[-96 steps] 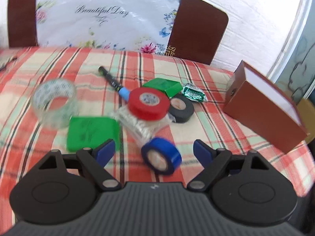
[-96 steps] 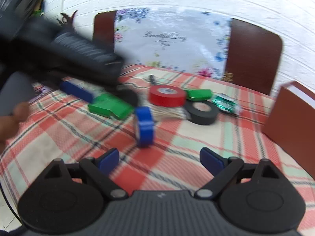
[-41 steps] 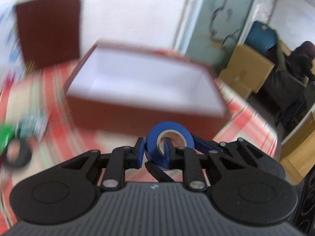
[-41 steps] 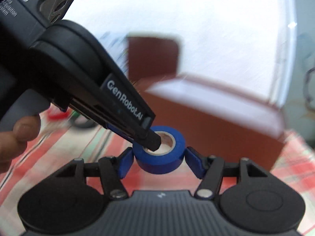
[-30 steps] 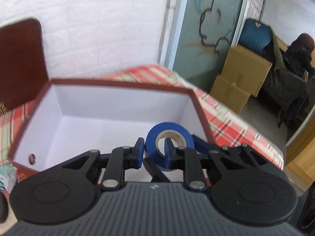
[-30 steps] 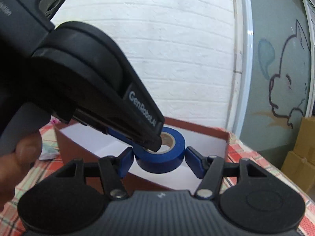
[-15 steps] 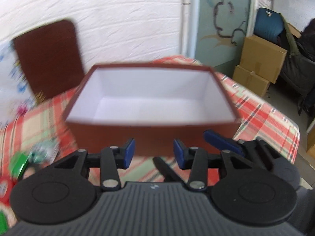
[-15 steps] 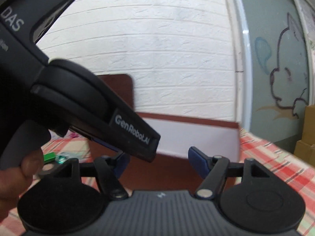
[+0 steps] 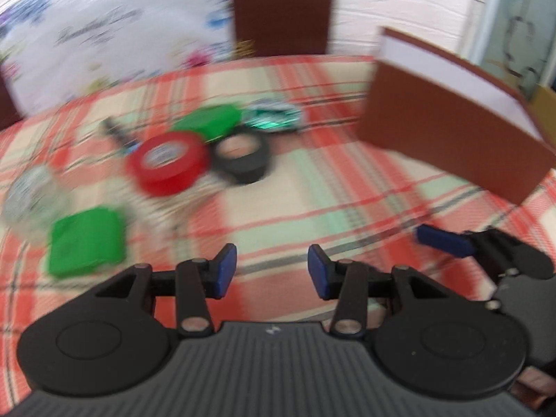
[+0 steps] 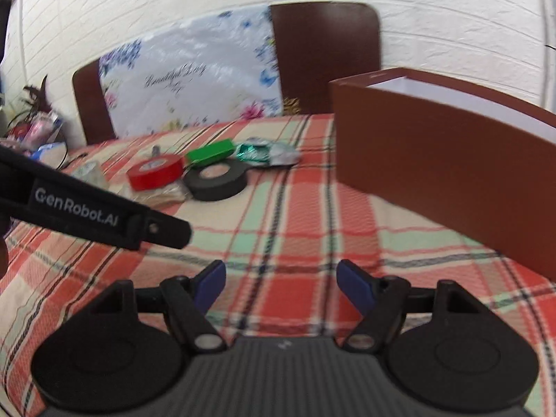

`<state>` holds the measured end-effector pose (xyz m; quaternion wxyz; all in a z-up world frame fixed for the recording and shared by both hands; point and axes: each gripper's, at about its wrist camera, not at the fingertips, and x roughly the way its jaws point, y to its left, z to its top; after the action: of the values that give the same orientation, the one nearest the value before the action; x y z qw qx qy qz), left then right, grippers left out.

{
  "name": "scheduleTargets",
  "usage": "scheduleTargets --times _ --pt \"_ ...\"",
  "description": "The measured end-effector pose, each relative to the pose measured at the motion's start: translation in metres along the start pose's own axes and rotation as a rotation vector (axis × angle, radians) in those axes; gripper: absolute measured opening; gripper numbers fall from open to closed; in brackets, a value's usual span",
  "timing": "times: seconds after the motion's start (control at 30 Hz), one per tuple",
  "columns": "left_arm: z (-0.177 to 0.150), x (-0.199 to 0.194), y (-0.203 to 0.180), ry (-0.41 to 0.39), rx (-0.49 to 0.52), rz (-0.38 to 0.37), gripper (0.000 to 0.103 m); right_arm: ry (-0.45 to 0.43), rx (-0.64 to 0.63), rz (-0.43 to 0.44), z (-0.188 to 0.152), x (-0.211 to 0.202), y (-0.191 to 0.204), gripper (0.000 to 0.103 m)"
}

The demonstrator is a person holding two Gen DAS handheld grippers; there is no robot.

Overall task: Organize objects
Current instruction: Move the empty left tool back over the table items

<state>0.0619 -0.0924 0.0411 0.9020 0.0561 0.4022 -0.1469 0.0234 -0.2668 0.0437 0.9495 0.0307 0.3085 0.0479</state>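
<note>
My left gripper (image 9: 272, 271) is open and empty above the checked tablecloth, pointing at a blurred pile: a red tape roll (image 9: 166, 163), a black tape roll (image 9: 241, 158), two green packs (image 9: 87, 241) (image 9: 208, 121), a foil packet (image 9: 272, 118) and a clear tape roll (image 9: 31, 194). The brown box (image 9: 451, 132) with a white inside stands to the right. My right gripper (image 10: 281, 283) has its jaws opening with nothing between them. It faces the red tape roll (image 10: 156, 172), the black tape roll (image 10: 215, 179) and the brown box (image 10: 444, 166). The blue tape roll is out of sight.
Two brown chair backs (image 10: 326, 59) and a floral plastic bag (image 10: 184, 83) stand behind the table. Small clutter (image 10: 34, 132) lies at the table's far left. Bare tablecloth (image 10: 295, 215) stretches between the pile, the box and both grippers.
The blue tape roll left both grippers over the box and both sets of jaws widened. Both grippers then swung left, away from the box and toward the pile.
</note>
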Motion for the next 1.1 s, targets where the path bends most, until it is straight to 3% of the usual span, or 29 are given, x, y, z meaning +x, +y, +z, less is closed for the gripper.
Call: scheduleTargets --times 0.27,0.47,1.1 --pt "-0.025 0.001 0.066 0.027 -0.146 -0.004 0.047 0.068 -0.180 0.053 -0.001 0.028 0.071 0.074" --pt "-0.037 -0.001 0.097 0.015 -0.208 -0.017 0.047 0.060 -0.268 0.059 0.002 0.032 0.105 0.075" --pt "-0.047 -0.008 0.133 -0.010 -0.270 -0.078 0.047 0.054 -0.330 0.079 0.008 0.052 0.146 0.076"
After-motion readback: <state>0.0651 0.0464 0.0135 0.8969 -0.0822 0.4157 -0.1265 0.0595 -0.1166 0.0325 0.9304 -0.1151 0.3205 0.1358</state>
